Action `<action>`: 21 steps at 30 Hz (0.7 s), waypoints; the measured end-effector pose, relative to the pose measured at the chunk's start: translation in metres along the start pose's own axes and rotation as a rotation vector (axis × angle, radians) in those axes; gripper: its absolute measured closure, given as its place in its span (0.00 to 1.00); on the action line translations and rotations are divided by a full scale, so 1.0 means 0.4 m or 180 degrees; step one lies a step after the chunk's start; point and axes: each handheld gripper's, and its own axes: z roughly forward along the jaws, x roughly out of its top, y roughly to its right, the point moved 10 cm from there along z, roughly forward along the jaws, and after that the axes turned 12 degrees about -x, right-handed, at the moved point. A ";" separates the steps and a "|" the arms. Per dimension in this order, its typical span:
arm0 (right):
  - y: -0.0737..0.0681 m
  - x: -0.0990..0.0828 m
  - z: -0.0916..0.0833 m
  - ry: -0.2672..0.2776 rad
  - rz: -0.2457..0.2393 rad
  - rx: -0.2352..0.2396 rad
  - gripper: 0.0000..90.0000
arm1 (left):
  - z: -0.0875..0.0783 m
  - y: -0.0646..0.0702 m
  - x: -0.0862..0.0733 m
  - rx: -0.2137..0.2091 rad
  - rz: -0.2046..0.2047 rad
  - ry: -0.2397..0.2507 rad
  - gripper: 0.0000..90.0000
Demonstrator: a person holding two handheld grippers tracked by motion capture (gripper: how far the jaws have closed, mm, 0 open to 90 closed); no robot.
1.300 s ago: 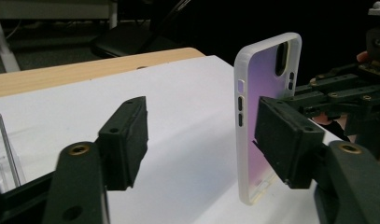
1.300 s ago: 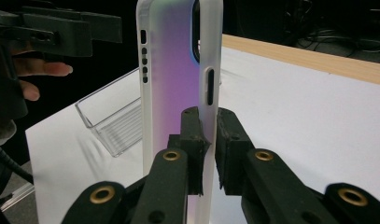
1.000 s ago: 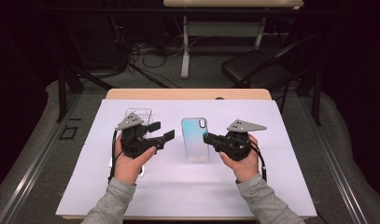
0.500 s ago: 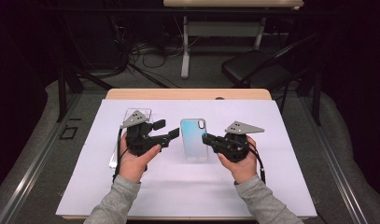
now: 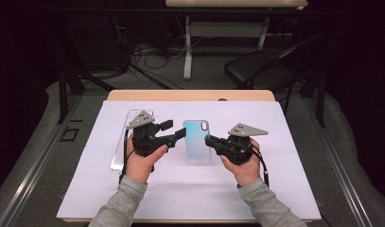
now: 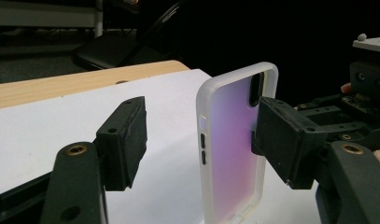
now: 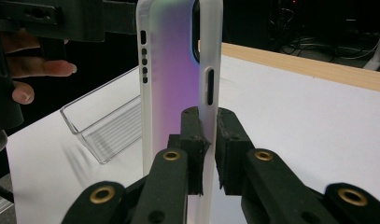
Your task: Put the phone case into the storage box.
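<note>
Closing in from the left, the left gripper (image 5: 180, 134) had shifted toward the phone case (image 5: 196, 141) since a second earlier, when it stood farther off nearer the clear tray (image 5: 128, 139). Its jaws had just been narrowing. In the left gripper view the case's near long edge (image 6: 205, 154) stood between the two pads; the far pad (image 6: 283, 140) lay close against the case's back, the near pad (image 6: 127, 140) well apart from it. Not yet a grip: jaws partly open, pressing on nothing that I could see.

The case sat mid-table on the white sheet (image 5: 284, 189), roughly halfway between the table's left and right edges, well apart from the wooden far edge (image 5: 190, 95).

Right gripper (image 5: 210, 141): unmoved, clenched on the case's right rim. The right gripper view showed both pads (image 7: 193, 149) pinching the frosted rim just below the side slot.

Judgement: a second hold was being set up on the opposite side, likely to steady, flex or hand over the case. Left jaws needed to close further before any load went onto them.
</note>
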 end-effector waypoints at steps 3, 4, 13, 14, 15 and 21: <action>0.000 0.001 -0.001 0.0003 0.0021 -0.0002 0.92 | 0.006 0.001 -0.002 -0.0022 0.0007 -0.0025 0.41; -0.001 0.001 -0.002 0.0005 0.0027 -0.0001 0.92 | 0.007 0.001 -0.002 -0.0022 0.0007 -0.0022 0.42; -0.005 0.001 -0.001 0.0023 0.0024 0.0021 0.92 | 0.023 0.008 -0.002 -0.0080 0.0029 -0.0018 0.42; -0.005 0.001 -0.001 0.0019 0.0026 0.0023 0.92 | 0.025 0.008 -0.002 -0.0090 0.0025 -0.0019 0.42; -0.005 0.001 -0.001 0.0025 0.0022 0.0026 0.92 | 0.026 0.009 -0.003 -0.0105 0.0021 -0.0028 0.42; -0.007 0.002 -0.001 0.0030 0.0029 0.0042 0.92 | 0.036 0.011 -0.010 -0.0130 -0.0026 -0.0051 0.43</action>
